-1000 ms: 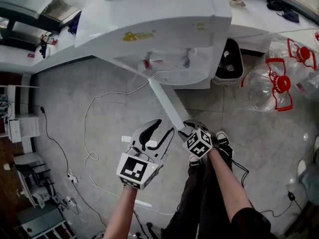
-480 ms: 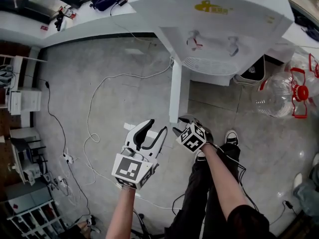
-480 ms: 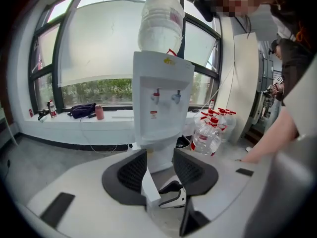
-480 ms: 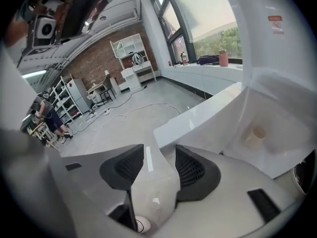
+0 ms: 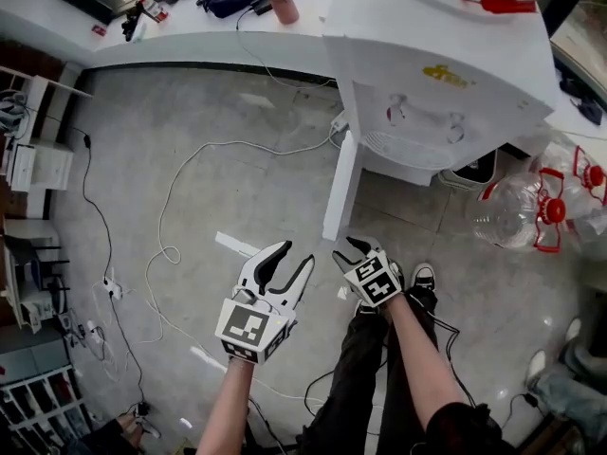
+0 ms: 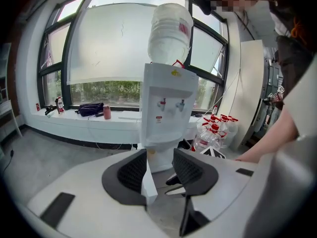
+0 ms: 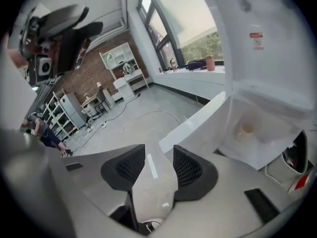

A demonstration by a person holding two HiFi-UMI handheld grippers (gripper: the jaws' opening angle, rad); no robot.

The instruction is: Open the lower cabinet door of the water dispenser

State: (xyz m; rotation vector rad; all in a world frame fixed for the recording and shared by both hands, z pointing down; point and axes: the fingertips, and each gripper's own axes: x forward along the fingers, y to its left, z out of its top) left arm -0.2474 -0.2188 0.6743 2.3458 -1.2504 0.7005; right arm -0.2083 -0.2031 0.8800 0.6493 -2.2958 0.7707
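The white water dispenser (image 5: 446,55) stands at the upper right with a bottle on top. Its lower cabinet door (image 5: 341,188) is swung out toward me and shows edge-on. My right gripper (image 5: 347,247) hovers just short of the door's free end, apart from it. Its jaws are closing a little, and only floor shows between the pads. In the right gripper view the door (image 7: 198,125) and the open cabinet (image 7: 257,133) lie beyond the right gripper (image 7: 157,157). My left gripper (image 5: 294,254) hangs open to the left and holds nothing. The left gripper view faces the dispenser (image 6: 166,108).
Empty water bottles with red caps (image 5: 531,207) lie on the floor right of the dispenser, next to a black bin (image 5: 469,173). A white cable (image 5: 180,207) loops across the grey floor. A window ledge (image 5: 190,41) runs along the back. My legs and shoes (image 5: 422,278) are below.
Both grippers have drawn back from the dispenser. The right gripper was at the door's free end and is now slightly clear of it. The door stays swung out.
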